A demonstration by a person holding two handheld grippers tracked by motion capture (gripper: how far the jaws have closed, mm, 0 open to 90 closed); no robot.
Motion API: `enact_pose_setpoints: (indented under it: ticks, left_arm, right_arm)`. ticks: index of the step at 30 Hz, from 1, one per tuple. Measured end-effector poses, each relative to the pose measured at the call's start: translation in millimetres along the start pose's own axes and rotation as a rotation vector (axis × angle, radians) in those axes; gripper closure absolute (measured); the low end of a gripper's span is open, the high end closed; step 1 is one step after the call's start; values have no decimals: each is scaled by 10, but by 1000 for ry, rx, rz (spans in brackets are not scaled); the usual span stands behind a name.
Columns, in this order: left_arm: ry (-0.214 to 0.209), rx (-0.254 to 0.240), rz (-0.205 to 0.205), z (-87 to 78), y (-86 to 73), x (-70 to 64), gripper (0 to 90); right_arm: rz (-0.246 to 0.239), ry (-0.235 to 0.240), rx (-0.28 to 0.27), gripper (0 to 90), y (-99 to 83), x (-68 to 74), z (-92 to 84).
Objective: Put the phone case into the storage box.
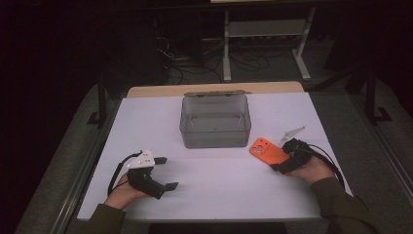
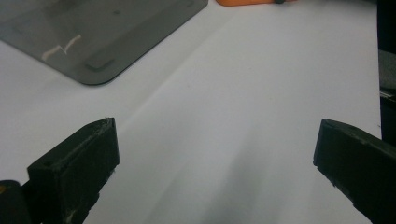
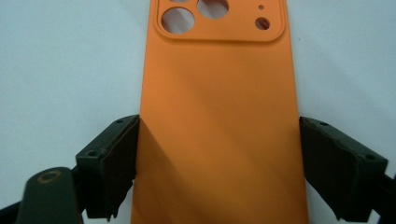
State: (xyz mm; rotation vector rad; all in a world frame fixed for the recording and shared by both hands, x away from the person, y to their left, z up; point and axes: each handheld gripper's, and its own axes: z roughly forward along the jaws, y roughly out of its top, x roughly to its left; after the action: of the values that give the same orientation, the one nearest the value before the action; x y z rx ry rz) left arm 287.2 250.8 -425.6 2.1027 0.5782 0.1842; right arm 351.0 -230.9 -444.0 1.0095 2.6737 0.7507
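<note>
An orange phone case [image 1: 264, 149] lies flat on the white table, right of centre, with its camera cut-outs toward the far side. My right gripper [image 1: 278, 160] is shut on its near end. In the right gripper view the two black jaws press on the long edges of the case [image 3: 219, 84], one on each side of my right gripper [image 3: 219, 154]. My left gripper [image 1: 168, 173] rests near the front left of the table, jaws open with nothing between them. Bare white table lies between the jaws of my left gripper [image 2: 217, 158], and a strip of the orange case [image 2: 252, 2] is at the top edge.
A clear grey plastic box [image 1: 214, 139] stands open at the middle back of the table, just left of the phone case; one of its corners [image 2: 116, 42] is in the left gripper view. Behind the table [image 1: 146, 117] are a white metal frame [image 1: 265, 29] and floor cables.
</note>
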Motion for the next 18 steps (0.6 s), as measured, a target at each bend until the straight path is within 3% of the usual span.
enact_pose_setpoints:
  ticks: [18]
  left_arm:
    - [1, -1, 1, 1, 0, 7, 0]
  right_arm:
    - [13, 28, -5, 158, -2, -40, -20]
